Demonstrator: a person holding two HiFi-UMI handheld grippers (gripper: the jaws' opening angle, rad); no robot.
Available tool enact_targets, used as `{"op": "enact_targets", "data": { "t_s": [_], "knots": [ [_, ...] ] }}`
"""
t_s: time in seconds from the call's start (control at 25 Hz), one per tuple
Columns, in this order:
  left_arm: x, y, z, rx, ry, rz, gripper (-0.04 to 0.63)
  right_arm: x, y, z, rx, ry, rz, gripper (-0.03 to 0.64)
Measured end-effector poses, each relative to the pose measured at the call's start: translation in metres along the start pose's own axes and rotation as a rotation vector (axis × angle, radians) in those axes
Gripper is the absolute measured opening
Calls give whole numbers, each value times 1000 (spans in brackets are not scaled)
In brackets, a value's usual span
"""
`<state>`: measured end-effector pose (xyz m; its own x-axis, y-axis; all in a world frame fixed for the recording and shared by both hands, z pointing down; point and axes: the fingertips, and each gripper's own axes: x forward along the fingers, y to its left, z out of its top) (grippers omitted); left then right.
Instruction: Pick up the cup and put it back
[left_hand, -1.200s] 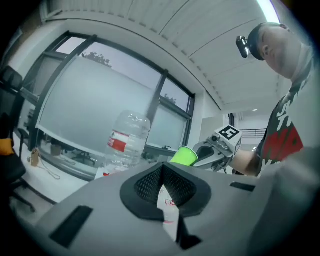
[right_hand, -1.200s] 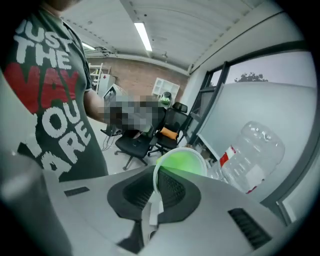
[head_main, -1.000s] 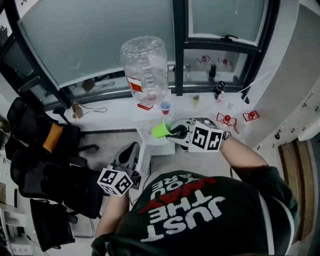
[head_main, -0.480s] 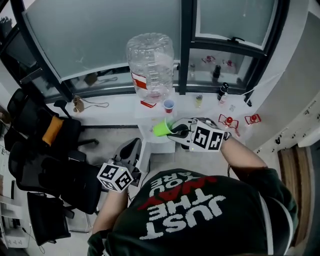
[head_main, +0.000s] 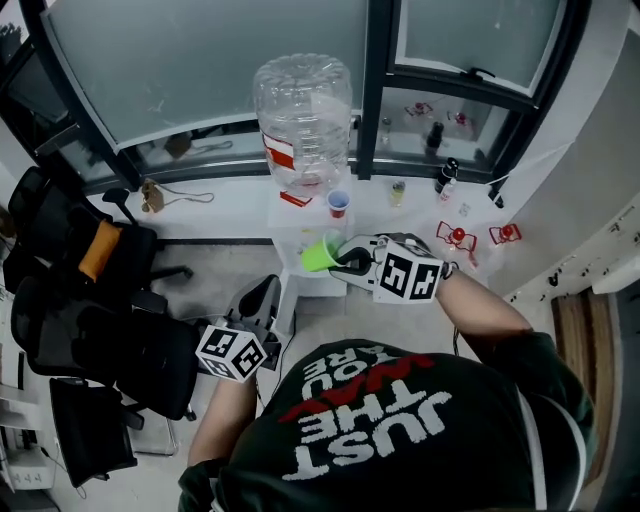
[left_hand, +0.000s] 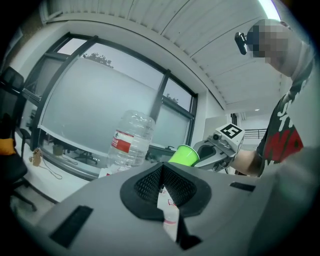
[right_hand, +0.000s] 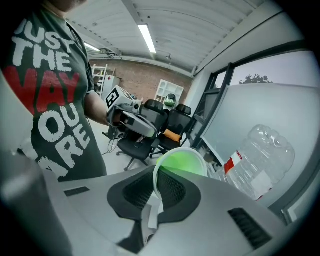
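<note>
**Green cup held fast, sinking a little toward the stand**

The right gripper (head_main: 345, 262) kept its jaws closed on the wall of the green cup (head_main: 320, 255). The cup hung tilted at six o'clock from the big water bottle (head_main: 305, 120), just over the white stand (head_main: 286, 238). In the last second it had only drifted slightly lower. The left gripper (head_main: 264, 298), at seven o'clock from the cup, was closed and empty. I judged that the setting down was near.

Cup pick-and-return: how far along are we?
Done: the pick-up. The right gripper is shut on the rim of the green cup, which is tilted and looks lifted off the white stand. In hand: cup held over that stand, beside the water bottle. Left: set it down upright and release. The left gripper hangs low, shut, empty.
</note>
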<state>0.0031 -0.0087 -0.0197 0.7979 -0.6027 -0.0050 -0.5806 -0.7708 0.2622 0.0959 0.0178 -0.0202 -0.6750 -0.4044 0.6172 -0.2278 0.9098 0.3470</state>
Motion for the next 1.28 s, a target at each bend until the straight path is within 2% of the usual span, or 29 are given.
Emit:
{"op": "enact_targets", "data": {
  "t_s": [0.24, 0.56, 0.68, 0.88, 1.12, 1.28],
  "knots": [
    [10, 25, -56, -47, 57, 32, 0, 38, 2, -36, 42, 50, 36, 40],
    [30, 75, -192, -149, 127, 107, 0, 134, 21, -133, 73, 129, 105, 40],
    [33, 97, -261, -183, 159, 143, 0, 183, 40, -187, 77, 163, 140, 40],
    [36, 137, -396, -194, 247, 182, 0, 278, 74, -297, 90, 211, 174, 40],
    [39, 190, -561, -146, 330, 211, 0, 401, 126, -437, 56, 281, 196, 40],
    [49, 214, -656, -90, 399, 192, 0, 472, 160, -530, 20, 344, 210, 40]
  ]
}}
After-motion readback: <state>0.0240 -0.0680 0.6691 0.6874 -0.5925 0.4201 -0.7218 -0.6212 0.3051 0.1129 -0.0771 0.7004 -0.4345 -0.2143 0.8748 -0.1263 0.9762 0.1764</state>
